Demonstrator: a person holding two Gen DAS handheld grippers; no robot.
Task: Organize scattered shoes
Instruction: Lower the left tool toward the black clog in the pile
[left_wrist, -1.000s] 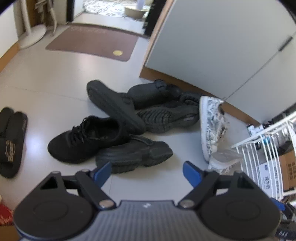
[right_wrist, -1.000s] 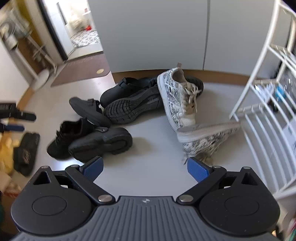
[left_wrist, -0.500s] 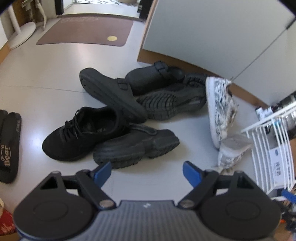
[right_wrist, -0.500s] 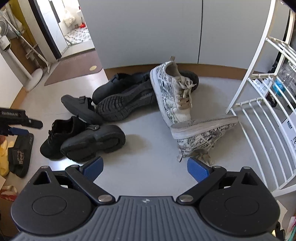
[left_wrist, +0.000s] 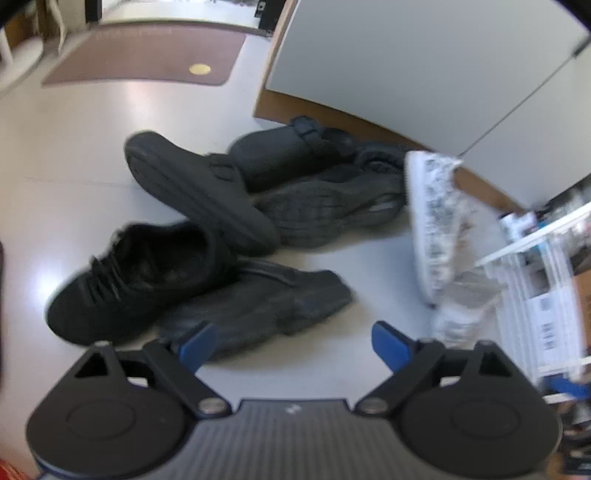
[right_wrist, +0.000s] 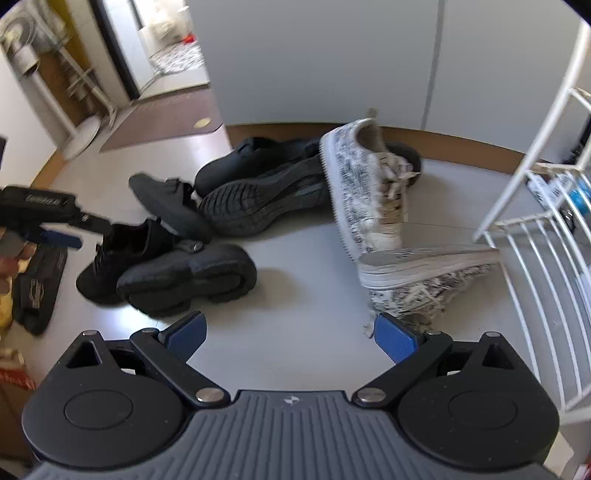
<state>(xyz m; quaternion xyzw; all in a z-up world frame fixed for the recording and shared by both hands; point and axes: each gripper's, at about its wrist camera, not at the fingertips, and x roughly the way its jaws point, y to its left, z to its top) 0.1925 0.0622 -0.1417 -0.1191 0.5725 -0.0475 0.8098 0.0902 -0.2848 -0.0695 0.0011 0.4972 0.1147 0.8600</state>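
Your left gripper (left_wrist: 290, 341) has just been opening and holds nothing; your right gripper (right_wrist: 290, 330) is wide and empty too. You are approaching the black chunky shoe (left_wrist: 258, 299) at lower centre. Next, bring the fingers around it.

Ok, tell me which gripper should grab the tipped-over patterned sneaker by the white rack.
Right. The right gripper is open, with the tipped sneaker just beyond its right finger. From the left gripper, the chunky black shoe lies closest; the sneaker sits far to its right.
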